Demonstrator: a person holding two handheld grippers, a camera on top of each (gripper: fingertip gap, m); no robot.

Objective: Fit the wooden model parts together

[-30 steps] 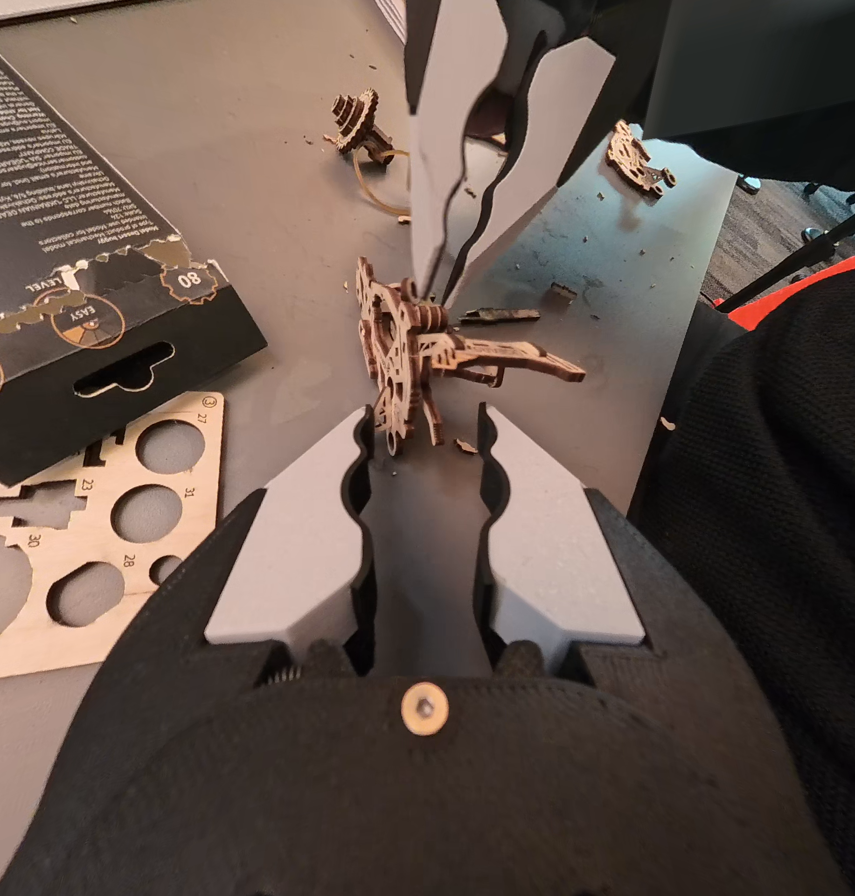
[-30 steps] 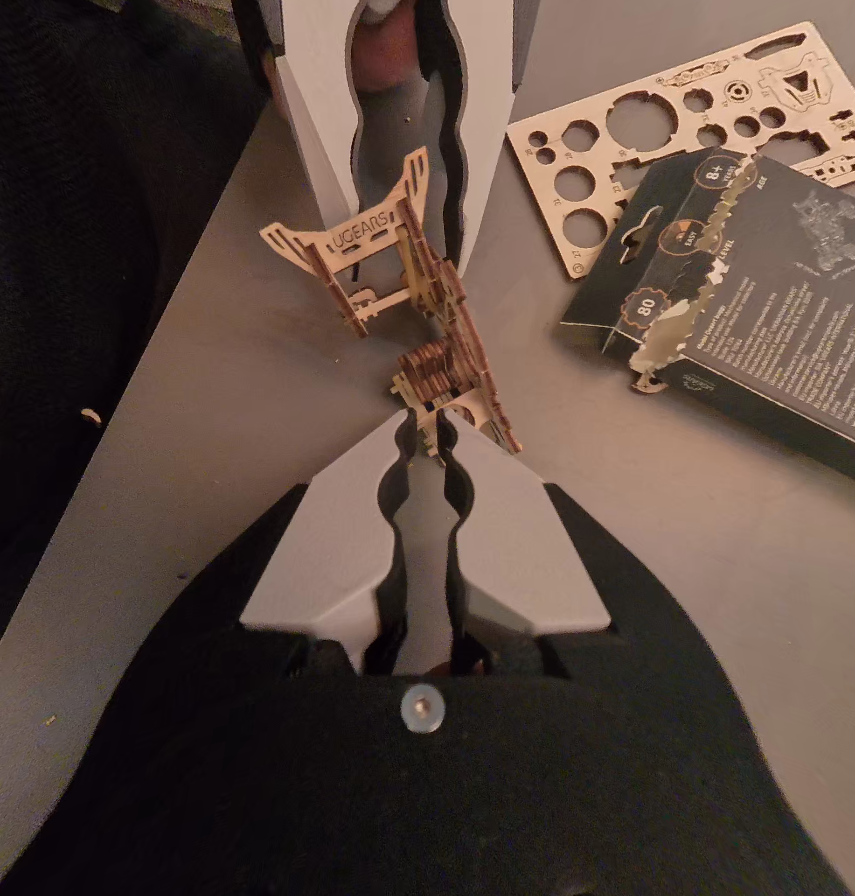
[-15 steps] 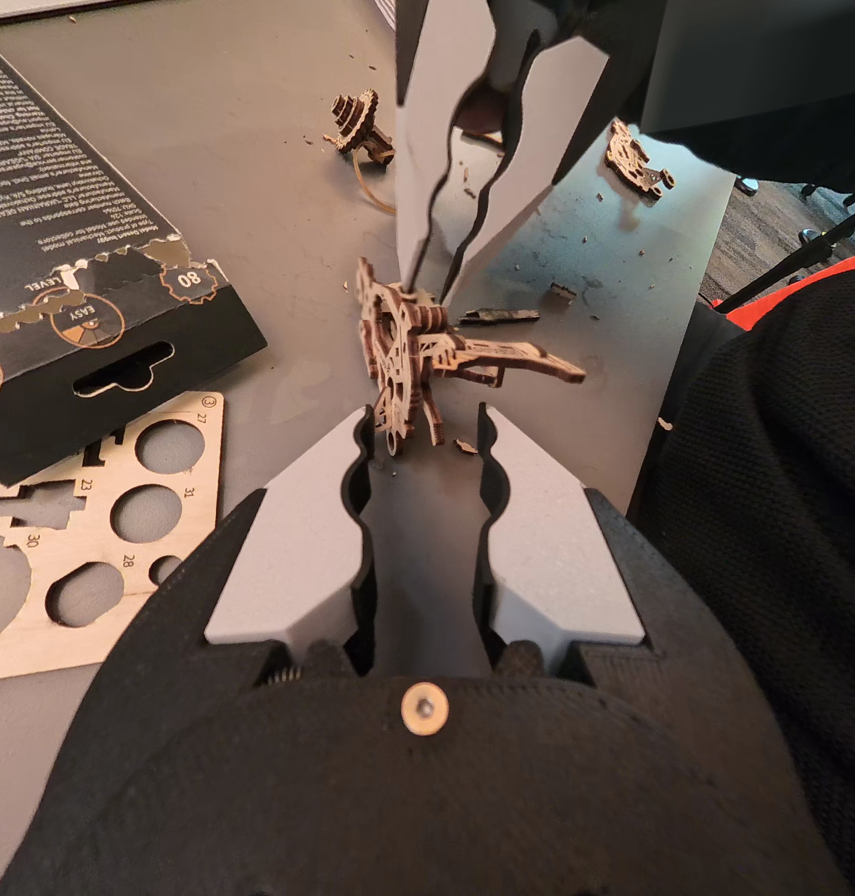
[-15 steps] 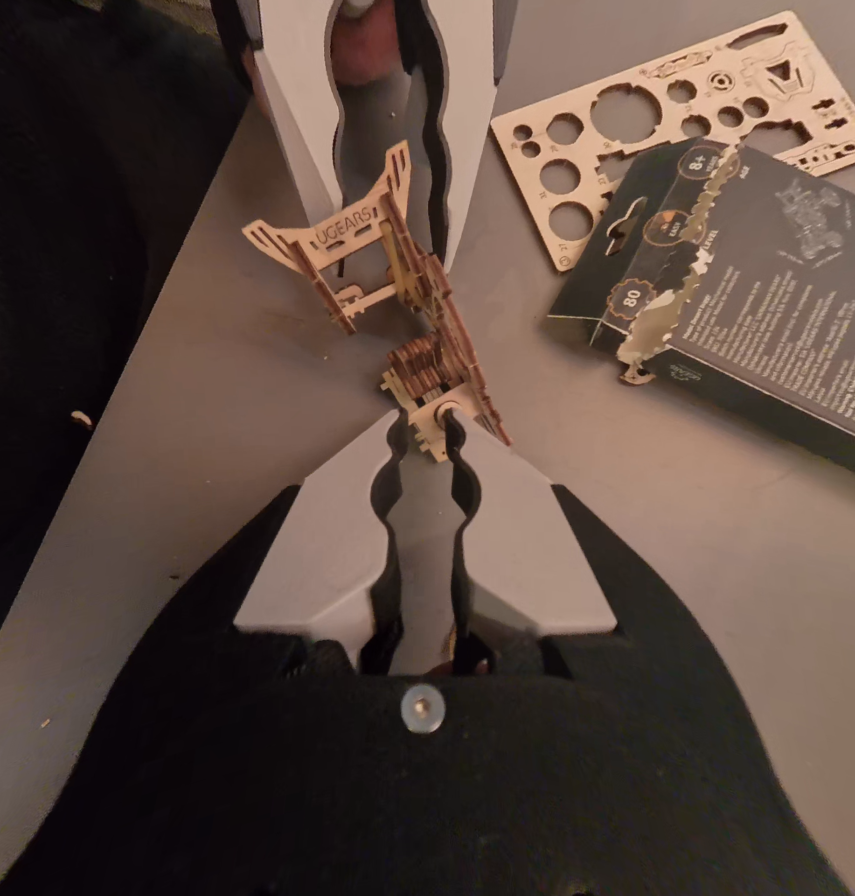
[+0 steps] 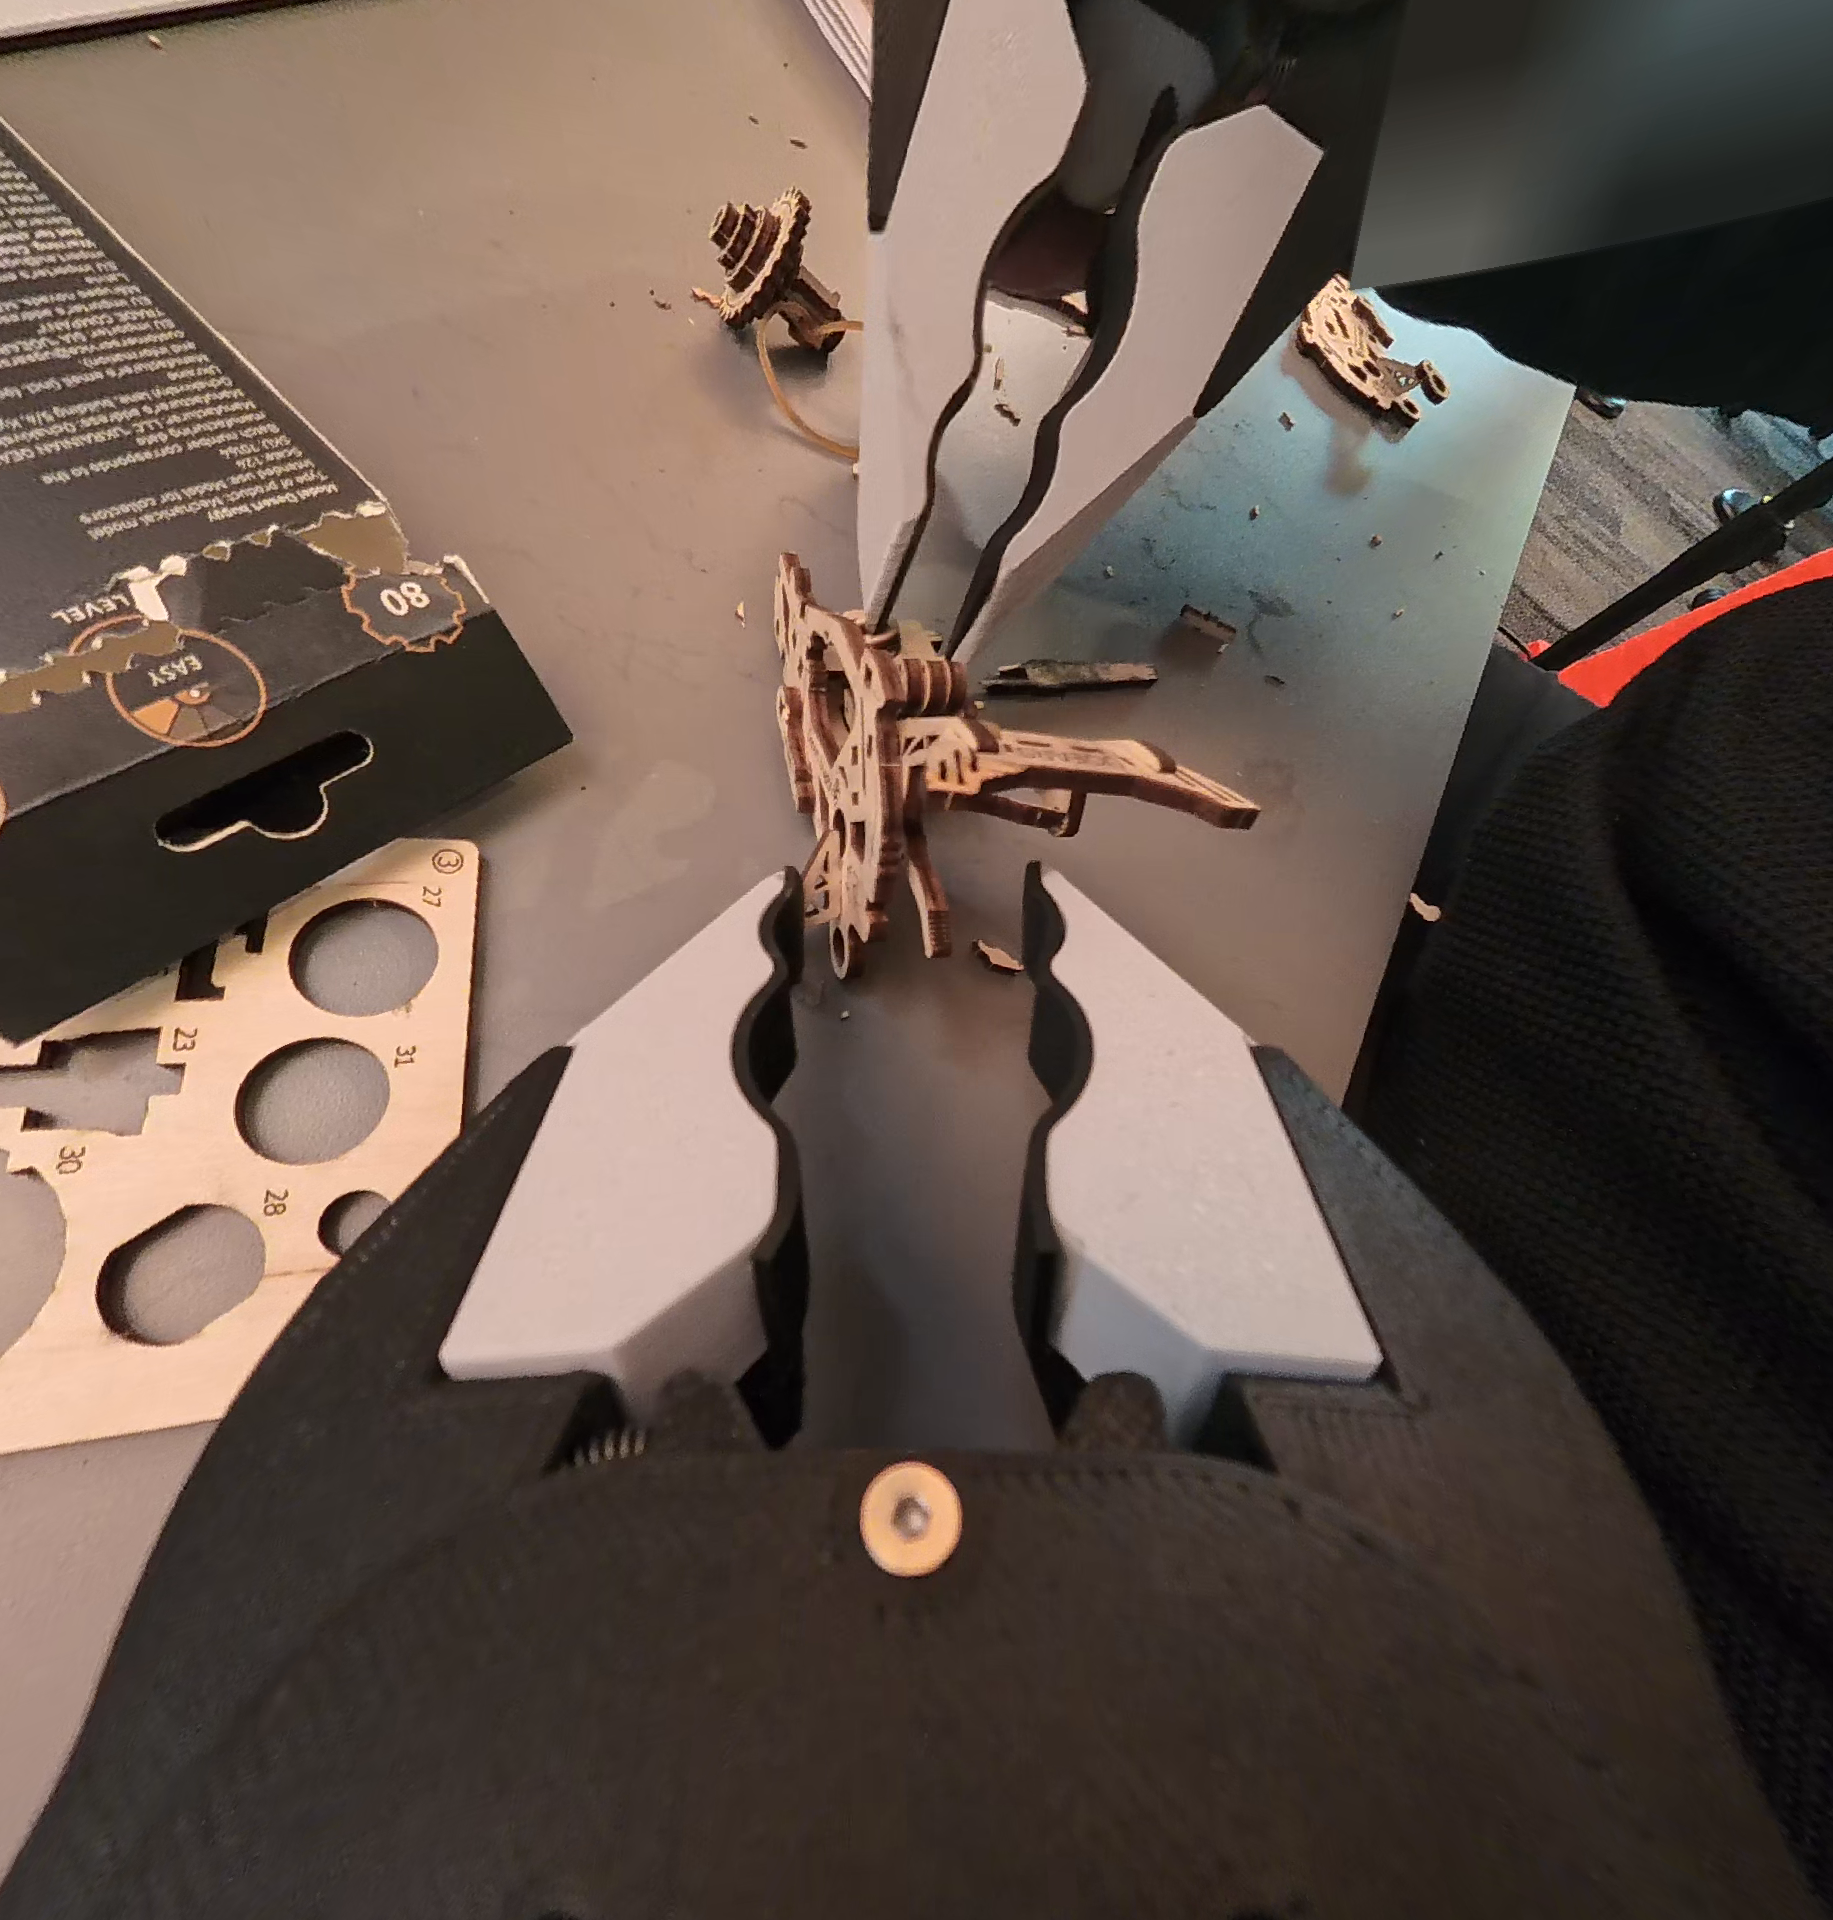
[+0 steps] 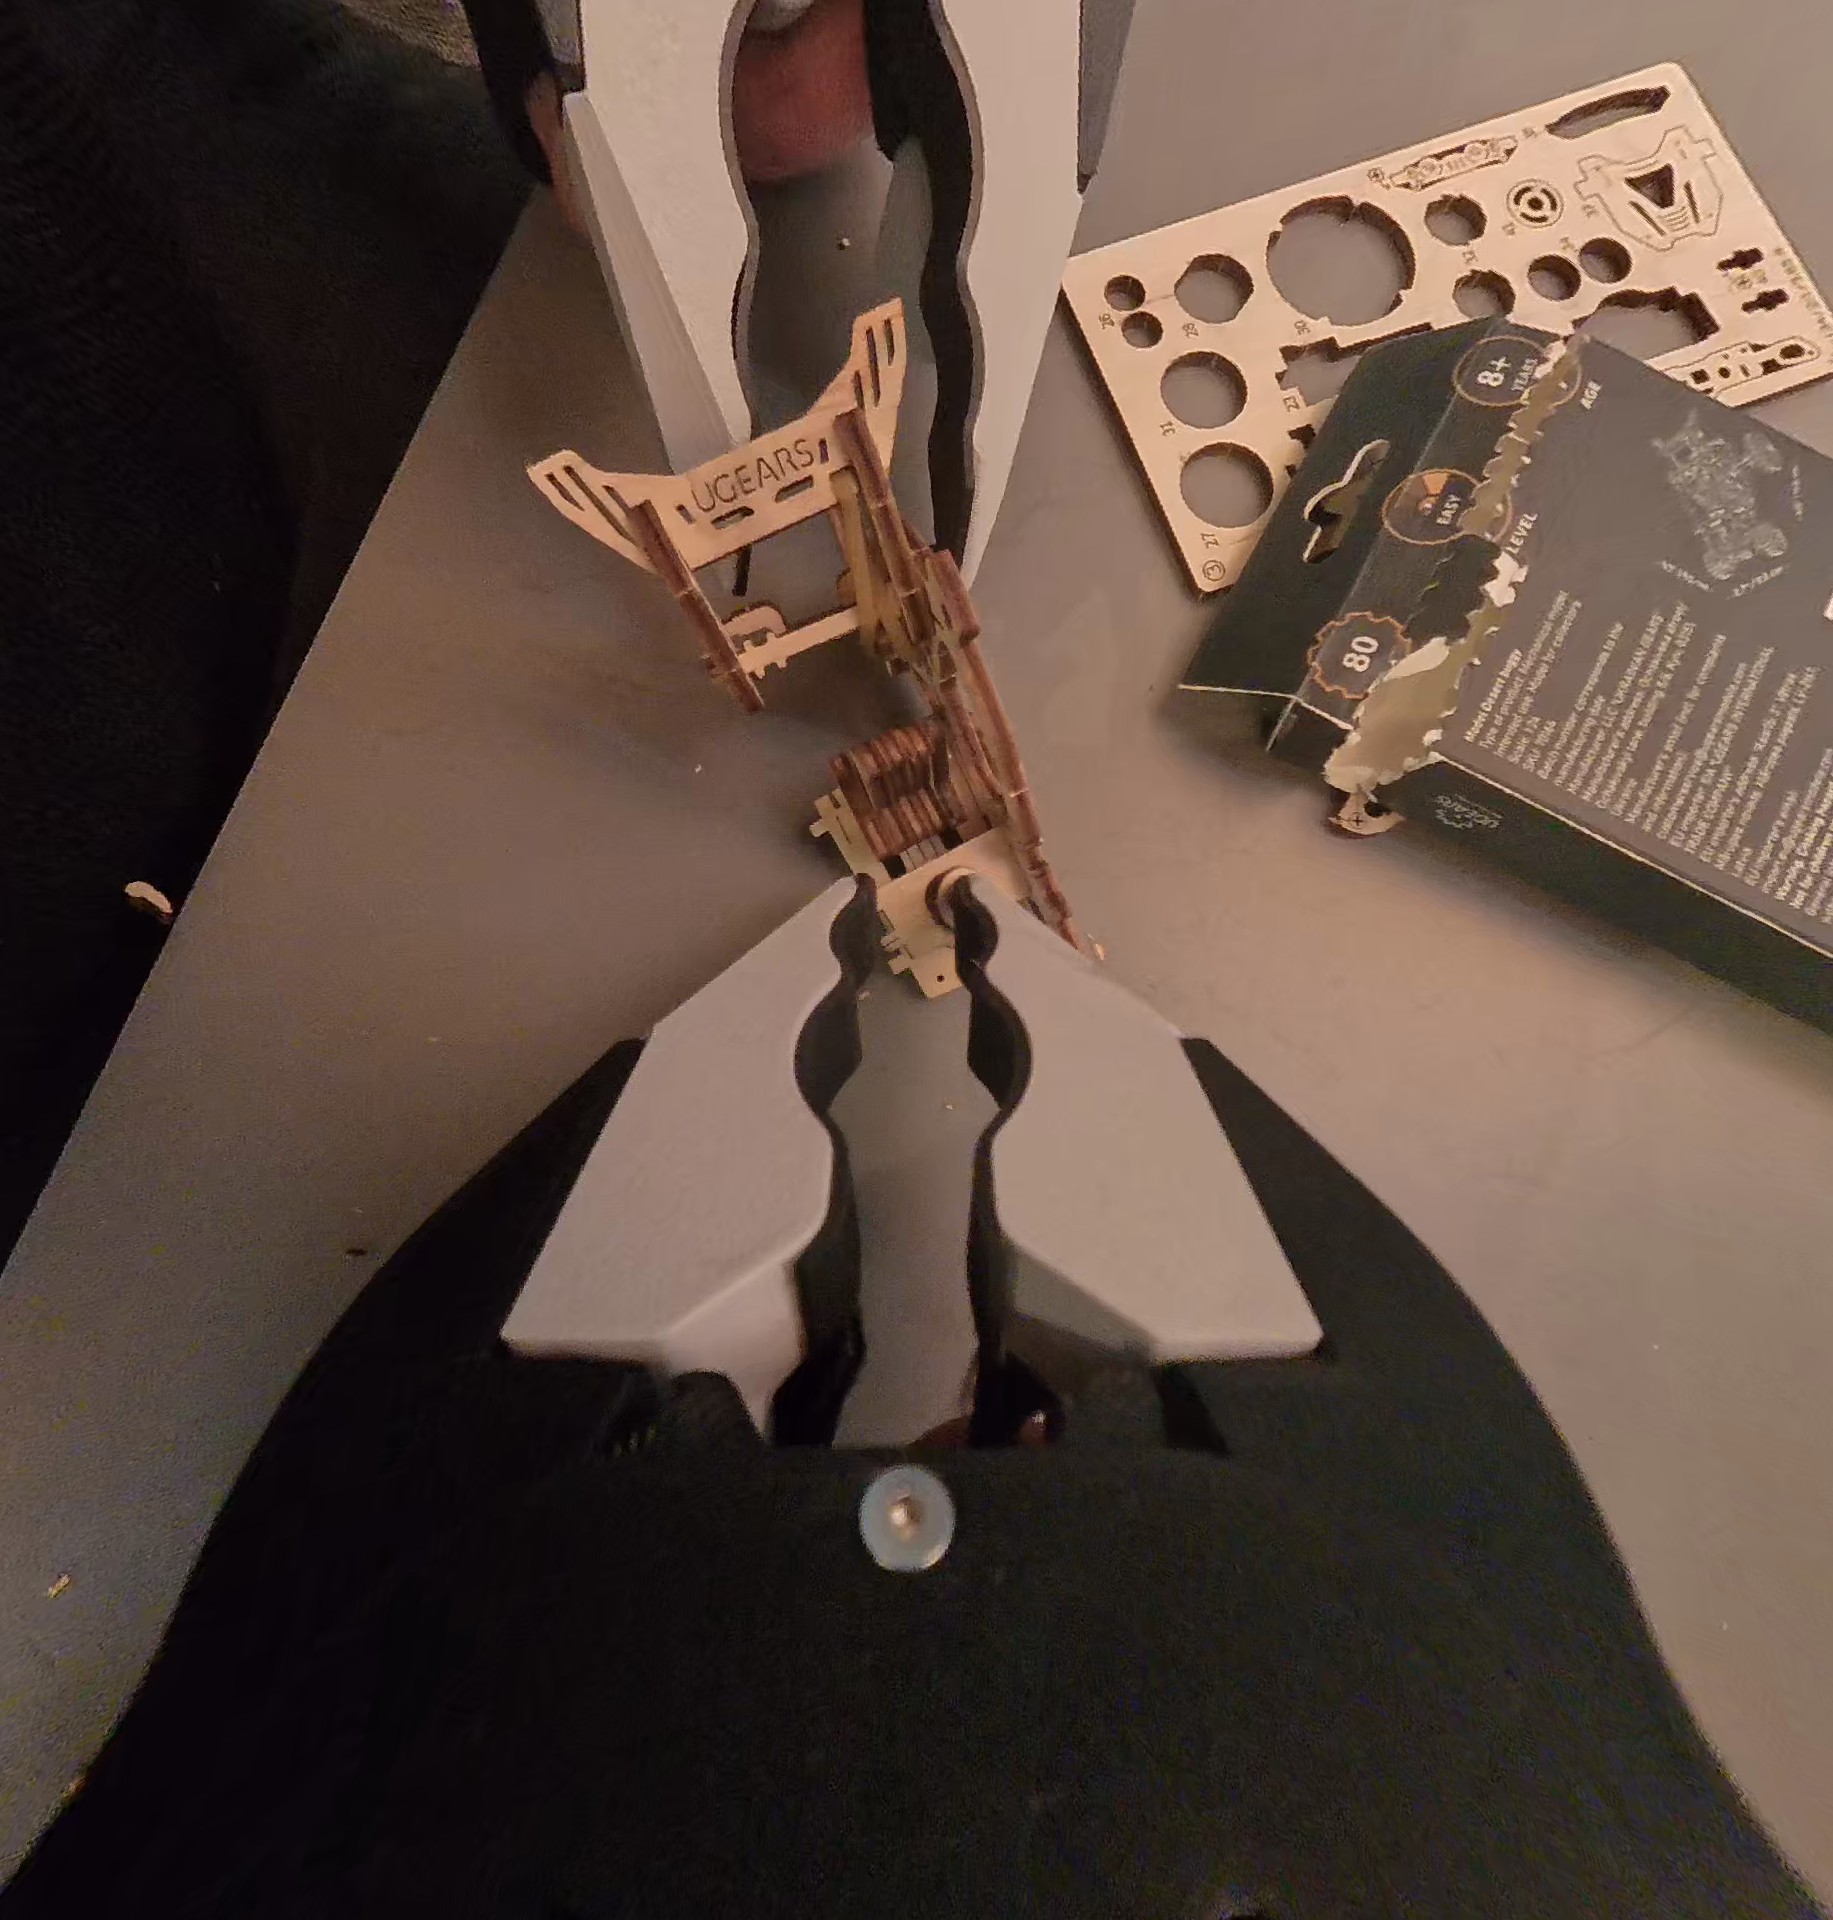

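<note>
Wooden model (image 5: 870,769) stands on the grey table (image 5: 538,343) beside the torn black box (image 5: 164,582), right gripper (image 6: 917,914) pinching its end, left gripper (image 5: 907,883) spread wide, just beside it.

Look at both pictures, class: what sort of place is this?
Probably a hobby or work desk indoors: a grey table littered with wood chips, a punched-out wooden sheet and a torn black box beside a half-built wooden model.
</note>
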